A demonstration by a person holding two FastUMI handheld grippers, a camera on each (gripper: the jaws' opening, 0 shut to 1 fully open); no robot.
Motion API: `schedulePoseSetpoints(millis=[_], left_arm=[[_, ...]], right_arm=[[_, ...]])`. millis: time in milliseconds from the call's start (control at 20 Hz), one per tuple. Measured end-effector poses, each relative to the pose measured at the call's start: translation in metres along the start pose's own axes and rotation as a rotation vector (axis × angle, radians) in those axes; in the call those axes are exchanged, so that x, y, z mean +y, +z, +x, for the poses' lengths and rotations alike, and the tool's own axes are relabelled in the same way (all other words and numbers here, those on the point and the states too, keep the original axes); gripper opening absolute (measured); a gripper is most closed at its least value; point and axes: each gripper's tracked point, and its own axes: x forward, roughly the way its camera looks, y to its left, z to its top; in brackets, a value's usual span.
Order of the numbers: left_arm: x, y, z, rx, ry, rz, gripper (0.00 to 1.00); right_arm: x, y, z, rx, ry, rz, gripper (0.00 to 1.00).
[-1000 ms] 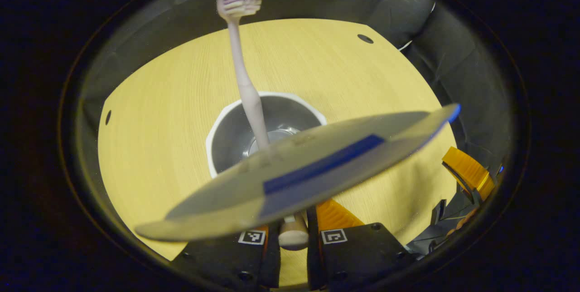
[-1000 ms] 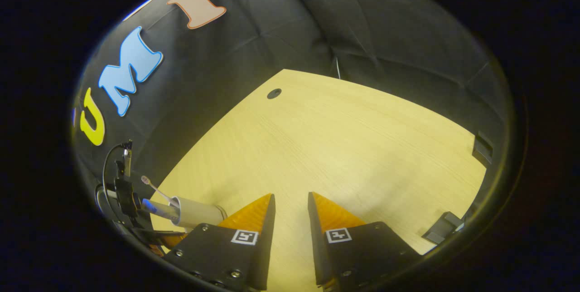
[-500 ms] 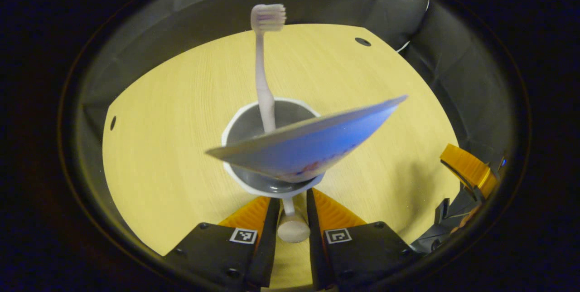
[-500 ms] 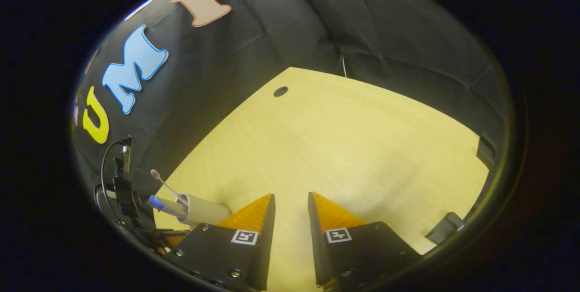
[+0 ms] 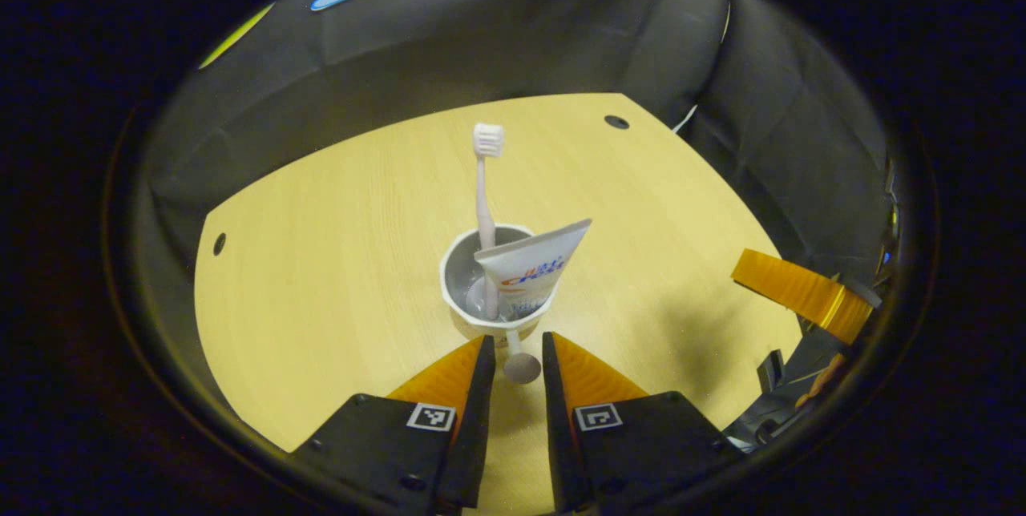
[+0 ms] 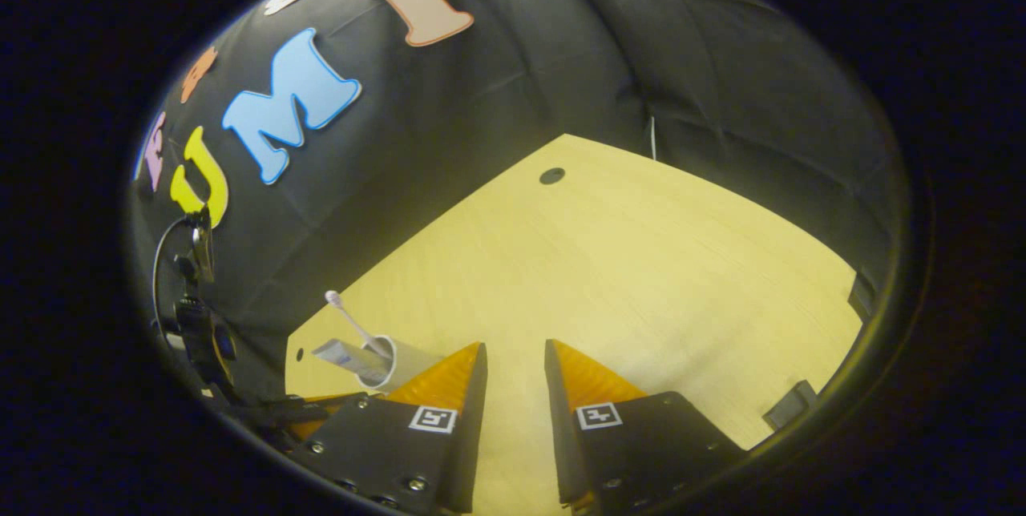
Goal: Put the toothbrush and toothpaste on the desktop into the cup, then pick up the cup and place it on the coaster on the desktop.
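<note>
Cup: the cup [image 5: 490,292] stands upright on the desktop [image 5: 321,260], just ahead of the left gripper's fingertips; in the right gripper view the cup [image 6: 398,358] lies low at the left, partly behind that gripper's own finger.
Toothbrush: the toothbrush [image 5: 484,203] stands in the cup, bristles up, leaning on the far rim.
Toothpaste: the toothpaste [image 5: 533,264] sits in the cup with its flat crimped end up, tilted toward the right rim.
Small round knob: a pale knob [image 5: 521,368] on a thin stem shows between the left fingers, below the cup; I cannot tell what it belongs to.
Left gripper: the left gripper [image 5: 513,356] has its jaws narrowly parted, holding nothing, fingertips just short of the cup's near wall.
Right gripper: the right gripper [image 6: 515,360] has its jaws narrowly parted and empty, over bare wood well apart from the cup; it also shows at the right edge of the left gripper view.
Step in hand: both items appear to be in; loading looks done, and the cup pickup is next.
Next move: a wider opening to straddle the cup wall or body, then a level lift so the tall brush and tube do not tip out. No coaster is identifiable.
Change: half a second ago the tube filled the left gripper view close up above the cup; now it rests inside, and the left gripper has drawn back and up.
</note>
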Motion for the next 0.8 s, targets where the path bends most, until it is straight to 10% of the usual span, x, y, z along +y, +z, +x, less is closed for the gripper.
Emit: schedulePoseSetpoints(millis=[800], left_arm=[[0.060,0.098,-0.251,-0.710,0.144,0.041,0.42]], right_arm=[[0.182,0.057,-0.122,-0.345,0.254,-0.349,0.39]])
